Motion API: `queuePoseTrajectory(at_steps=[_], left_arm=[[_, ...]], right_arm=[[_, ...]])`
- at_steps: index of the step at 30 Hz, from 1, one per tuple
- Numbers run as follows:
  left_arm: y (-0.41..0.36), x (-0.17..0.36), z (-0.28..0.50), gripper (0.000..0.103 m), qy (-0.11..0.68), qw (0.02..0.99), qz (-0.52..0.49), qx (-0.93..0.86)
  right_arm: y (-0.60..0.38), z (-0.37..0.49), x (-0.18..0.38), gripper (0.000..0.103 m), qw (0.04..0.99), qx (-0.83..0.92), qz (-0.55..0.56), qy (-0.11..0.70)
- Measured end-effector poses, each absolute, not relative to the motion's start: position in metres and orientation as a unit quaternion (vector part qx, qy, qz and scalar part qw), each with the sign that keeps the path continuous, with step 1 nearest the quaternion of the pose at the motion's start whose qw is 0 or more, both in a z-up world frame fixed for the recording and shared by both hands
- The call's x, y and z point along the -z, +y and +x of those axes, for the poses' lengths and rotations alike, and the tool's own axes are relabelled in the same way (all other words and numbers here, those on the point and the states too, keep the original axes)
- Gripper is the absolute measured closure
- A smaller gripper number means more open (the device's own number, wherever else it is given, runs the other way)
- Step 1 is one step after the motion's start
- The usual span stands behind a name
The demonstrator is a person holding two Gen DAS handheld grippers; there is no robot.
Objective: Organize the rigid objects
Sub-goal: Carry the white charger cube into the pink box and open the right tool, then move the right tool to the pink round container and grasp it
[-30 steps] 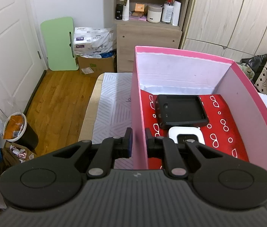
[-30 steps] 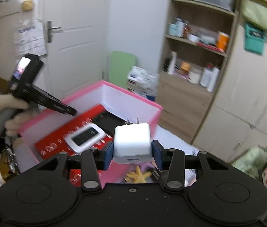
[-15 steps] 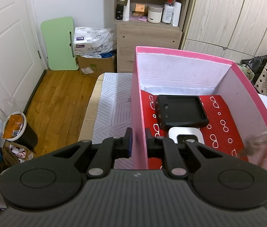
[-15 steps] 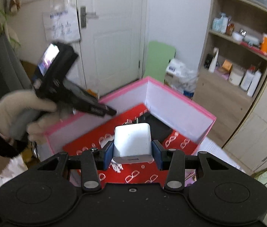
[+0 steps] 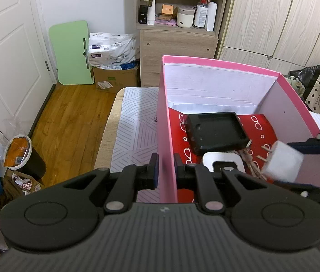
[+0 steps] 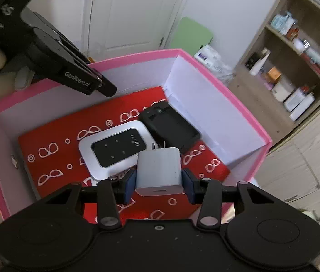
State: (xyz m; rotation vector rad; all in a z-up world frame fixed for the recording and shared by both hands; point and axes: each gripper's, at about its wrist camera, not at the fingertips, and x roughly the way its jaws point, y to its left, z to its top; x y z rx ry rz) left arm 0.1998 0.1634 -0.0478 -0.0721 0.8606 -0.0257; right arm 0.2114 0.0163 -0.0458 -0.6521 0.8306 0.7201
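The scene was a bedroom with a white panelled door (image 5: pixel 5 68), wood floor and an open wooden shelf unit (image 5: pixel 178 22). The left gripper (image 5: pixel 165 172) was clamped on the left wall of the open pink cardboard box (image 5: pixel 166 122). On the box's red patterned floor lay a black rectangular tray (image 5: pixel 216 133) and a white pocket router with a black face (image 6: pixel 114 149). The right gripper (image 6: pixel 158 181) gripped a white cube-shaped wall charger (image 6: pixel 158 170), suspended inside the box above the router's near edge.
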Motion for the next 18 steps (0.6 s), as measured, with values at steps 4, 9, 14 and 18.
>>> queuePoseTrajectory(at_steps=[4,9,14,18], left_arm=[[0.163,0.048,0.2,0.09,0.417,0.908,-0.035,0.012],[0.163,0.048,0.2,0.09,0.418,0.908,-0.034,0.012],[0.163,0.05,0.201,0.09,0.421,0.907,-0.031,0.01],[0.162,0.05,0.203,0.09,0.424,0.905,-0.027,0.009]], right_arm=[[0.019,0.22,0.049,0.054,0.795,-0.336,-0.285,0.417],[0.008,0.228,0.041,0.045,0.807,-0.328,-0.224,0.437],[-0.024,0.225,0.012,0.045,0.821,-0.346,-0.141,0.432],[-0.063,0.216,-0.007,0.045,0.835,-0.341,-0.08,0.425]])
